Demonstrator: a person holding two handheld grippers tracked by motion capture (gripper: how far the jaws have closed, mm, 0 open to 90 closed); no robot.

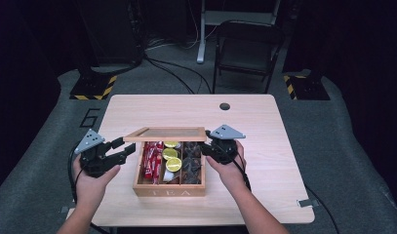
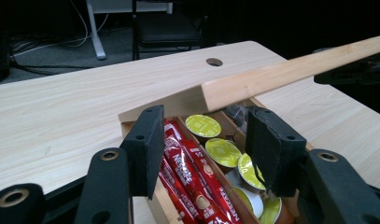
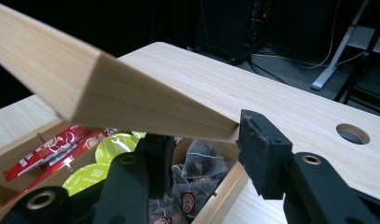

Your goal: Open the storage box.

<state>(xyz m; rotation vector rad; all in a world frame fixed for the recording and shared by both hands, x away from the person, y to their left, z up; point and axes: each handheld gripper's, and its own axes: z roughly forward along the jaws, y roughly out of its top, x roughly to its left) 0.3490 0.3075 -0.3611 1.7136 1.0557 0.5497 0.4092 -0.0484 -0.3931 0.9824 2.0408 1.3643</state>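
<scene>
The pale wooden desk (image 1: pixel 264 146) carries a wooden tea box (image 1: pixel 169 191) near its front edge, at about 6 o'clock from the round cable hole (image 1: pixel 225 106). The box's lid (image 1: pixel 165 134) is raised at a tilt over the back of the box, hinged along the far side. Its right end is clamped between the jaws of the right gripper (image 1: pixel 208 146), which sits at 3 o'clock from the box; in the right gripper view one pad presses the lid's outer face and the other sits under it. The left gripper (image 1: pixel 123 151) hangs at 9 o'clock from the box, its jaws apart and holding nothing, pointed at the box's left wall. Inside, from left to right: red stick sachets (image 1: pixel 151 160), yellow-green capsules (image 1: pixel 170 158) and dark wrapped tea bags (image 1: pixel 191 165), each in its own compartment.
</scene>
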